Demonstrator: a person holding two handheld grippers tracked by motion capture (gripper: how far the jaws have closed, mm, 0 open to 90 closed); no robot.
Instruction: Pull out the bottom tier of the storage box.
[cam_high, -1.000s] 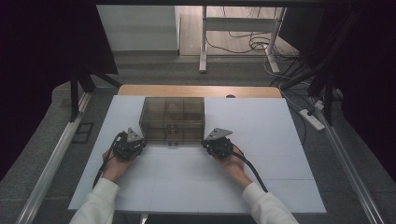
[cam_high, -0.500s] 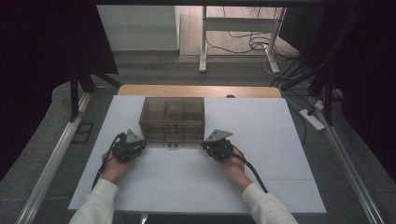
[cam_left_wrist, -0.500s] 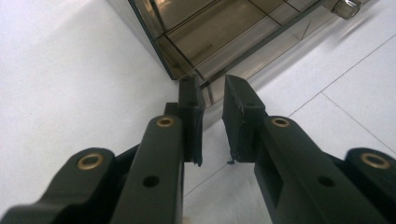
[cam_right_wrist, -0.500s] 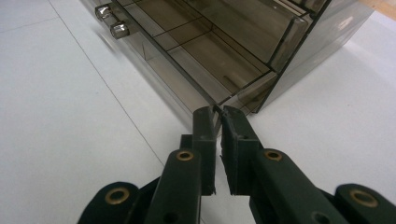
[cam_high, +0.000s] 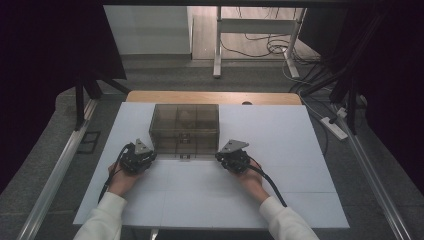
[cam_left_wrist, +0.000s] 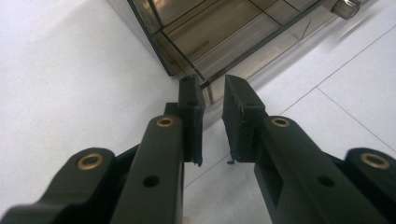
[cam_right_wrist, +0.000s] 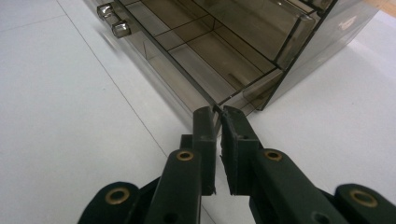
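**Two grippers wait at the near corners of the smoked drawer box**

On the left, the left gripper (cam_high: 142, 156) rests on the white table (cam_high: 280, 140), at the near left corner of the drawer box (cam_high: 185, 127). In the left gripper view its jaws stand slightly apart, and the corner edge of the box (cam_left_wrist: 224, 42) sits just beyond the tips. Nothing is between the pads, so this claw is released, not grasping.

In the middle, the transparent brown box stands on the far half of the table, with its front toward the person. Its small knobs (cam_right_wrist: 114, 21) are on this near front face, at the middle, between the two grippers.

On the right, the right gripper (cam_high: 231, 157) lies at the near right corner of the box. In the right gripper view its jaws are clenched almost together, with only a thin slit, and they hold nothing; the tips point at the corner edge (cam_right_wrist: 217, 106).

I think the hands are placed symmetrically so that both can reach the front, and perhaps steady the box, before a drawer is pulled. The knobs are not yet touched.
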